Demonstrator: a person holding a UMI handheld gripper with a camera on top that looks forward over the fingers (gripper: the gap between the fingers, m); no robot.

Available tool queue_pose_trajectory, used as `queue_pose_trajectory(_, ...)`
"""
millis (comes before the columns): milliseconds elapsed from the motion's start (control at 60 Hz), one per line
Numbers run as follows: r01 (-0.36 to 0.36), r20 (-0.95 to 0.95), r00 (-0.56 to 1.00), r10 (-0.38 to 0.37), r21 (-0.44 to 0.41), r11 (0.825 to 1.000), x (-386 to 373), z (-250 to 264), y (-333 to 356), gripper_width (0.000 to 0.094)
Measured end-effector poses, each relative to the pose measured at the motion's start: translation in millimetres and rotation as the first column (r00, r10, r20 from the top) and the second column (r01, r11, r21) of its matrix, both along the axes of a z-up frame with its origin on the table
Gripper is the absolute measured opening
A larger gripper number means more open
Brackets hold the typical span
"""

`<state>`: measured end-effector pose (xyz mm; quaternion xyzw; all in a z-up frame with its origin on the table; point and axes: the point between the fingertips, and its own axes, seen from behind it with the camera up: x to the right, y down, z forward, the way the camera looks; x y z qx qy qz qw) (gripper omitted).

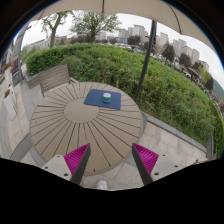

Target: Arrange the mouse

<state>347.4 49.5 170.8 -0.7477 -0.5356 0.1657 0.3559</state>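
Wide-open jaws (108, 160) above round slatted table (70, 125); mouse (107, 97) on blue rectangular mat (95, 100)

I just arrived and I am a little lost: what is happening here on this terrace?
A person holds a claw above a round wooden table outdoors. Its fingers are open and hold nothing. Beyond them, a mouse rests on a dark blue mat at the table's far side. A chair stands behind the table.

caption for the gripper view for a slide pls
Open tongs hover over a round slatted patio table, facing a mouse on a blue mousepad.
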Motion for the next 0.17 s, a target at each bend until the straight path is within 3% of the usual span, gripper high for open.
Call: queue_pose_trajectory(167, -0.005, -0.016, 1.0, 0.005, -0.006, 1.0, 12.6, 5.3, -13.3, 0.0852)
